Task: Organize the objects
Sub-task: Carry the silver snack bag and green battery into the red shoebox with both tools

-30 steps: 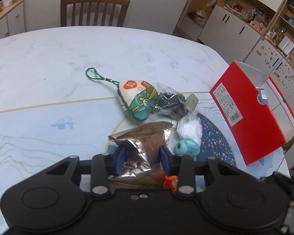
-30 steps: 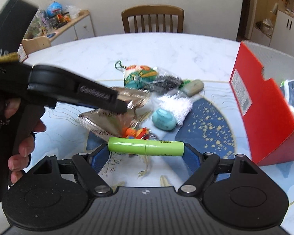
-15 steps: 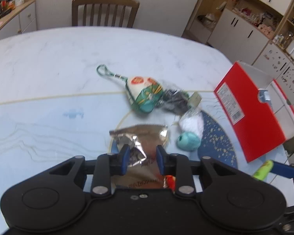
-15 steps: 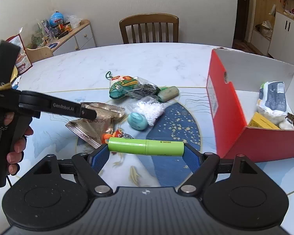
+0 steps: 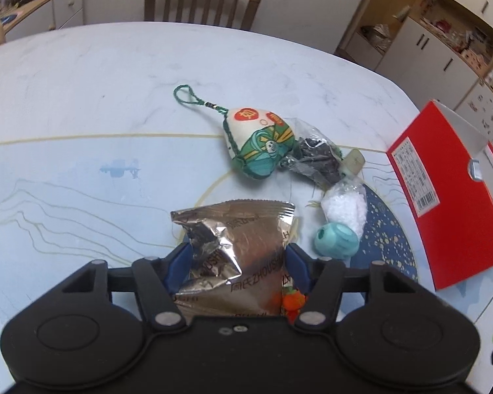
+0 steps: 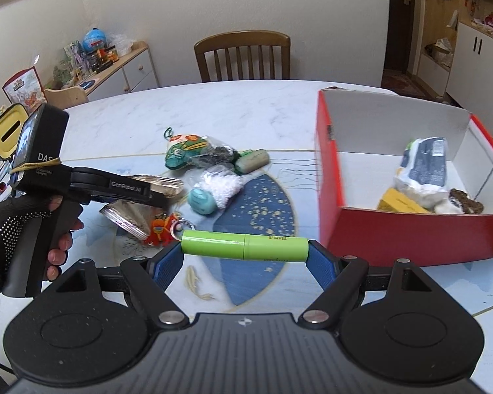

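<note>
Risk assessment: the right claw [image 6: 245, 251] carried a green tube [image 6: 245, 246] pinched end to end between its two blue pads, the tube lying crosswise and level. That grip bore only on the two small end faces, so in my judgement a slight tilt or jolt could let the tube pivot or drop short of the red box [image 6: 407, 229]. The box stood to the right of this claw, open side up and already holding a blue-and-white packet [image 6: 424, 167] and a yellow item [image 6: 399, 202]; its near red wall stood between tube and interior, and a low approach might strike it. The left claw [image 5: 240, 264] was closed around a silver foil packet [image 5: 236, 229], its pads pressing either side of the crumpled lower half. The foil looked slick and soft, so it might slide out or fold. An orange toy [image 5: 292, 302] sat just beside the right pad and could be snagged. Whether the packet had left the desk [image 5: 82, 98] could not be told for certain. A teal ball [image 5: 335, 241] and a white bag [image 5: 345, 205] lay just right of the packet; a cloth charm [image 5: 261, 146] lay farther off. The box stood well to the right of the left claw.
</note>
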{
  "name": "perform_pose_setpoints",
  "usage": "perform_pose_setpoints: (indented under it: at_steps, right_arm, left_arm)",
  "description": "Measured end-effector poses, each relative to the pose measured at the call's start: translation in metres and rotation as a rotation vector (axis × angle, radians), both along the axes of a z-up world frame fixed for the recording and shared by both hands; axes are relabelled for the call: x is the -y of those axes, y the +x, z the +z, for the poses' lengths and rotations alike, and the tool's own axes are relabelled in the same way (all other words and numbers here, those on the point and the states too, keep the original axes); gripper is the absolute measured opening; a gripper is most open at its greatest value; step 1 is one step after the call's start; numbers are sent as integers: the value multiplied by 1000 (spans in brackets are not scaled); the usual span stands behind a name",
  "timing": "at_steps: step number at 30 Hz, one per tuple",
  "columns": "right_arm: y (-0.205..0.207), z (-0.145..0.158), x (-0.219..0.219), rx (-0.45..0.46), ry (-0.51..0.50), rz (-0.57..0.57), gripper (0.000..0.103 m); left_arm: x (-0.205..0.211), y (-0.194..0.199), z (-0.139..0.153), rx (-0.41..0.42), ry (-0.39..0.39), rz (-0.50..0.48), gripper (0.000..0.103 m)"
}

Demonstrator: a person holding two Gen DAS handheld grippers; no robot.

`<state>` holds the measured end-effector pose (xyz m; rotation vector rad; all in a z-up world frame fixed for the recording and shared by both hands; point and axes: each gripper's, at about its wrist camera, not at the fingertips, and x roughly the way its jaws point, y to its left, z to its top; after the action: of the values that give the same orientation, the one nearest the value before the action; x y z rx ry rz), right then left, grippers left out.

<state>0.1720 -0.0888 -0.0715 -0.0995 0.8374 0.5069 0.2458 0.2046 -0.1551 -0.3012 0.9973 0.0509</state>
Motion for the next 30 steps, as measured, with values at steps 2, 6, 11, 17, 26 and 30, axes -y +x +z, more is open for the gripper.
perform_pose_setpoints:
  at_steps: [2,6,11,17,26,30]
  right_arm:
    - [2,1,7,-1,-1,-8,81]
    - [6,2,23,0,-2,-27,81]
    - [11,6,39,5,2,-24,81]
    - [22,15,59,19,24,-9,81]
    - [48,27,94,53,56,-5,81]
    - [61,29,112,68,64,-16,81]
  left_arm:
    - [-2,-1,0,2,-12,15,58]
    - [-4,-3,0,11,-32,45,50]
    - [1,-10,6,17,-42,48,41]
    - [9,-29,25,47,-76,100,41]
    - [45,-41,84,152,-125,101,41]
    - [77,-31,106,192,-144,55,41]
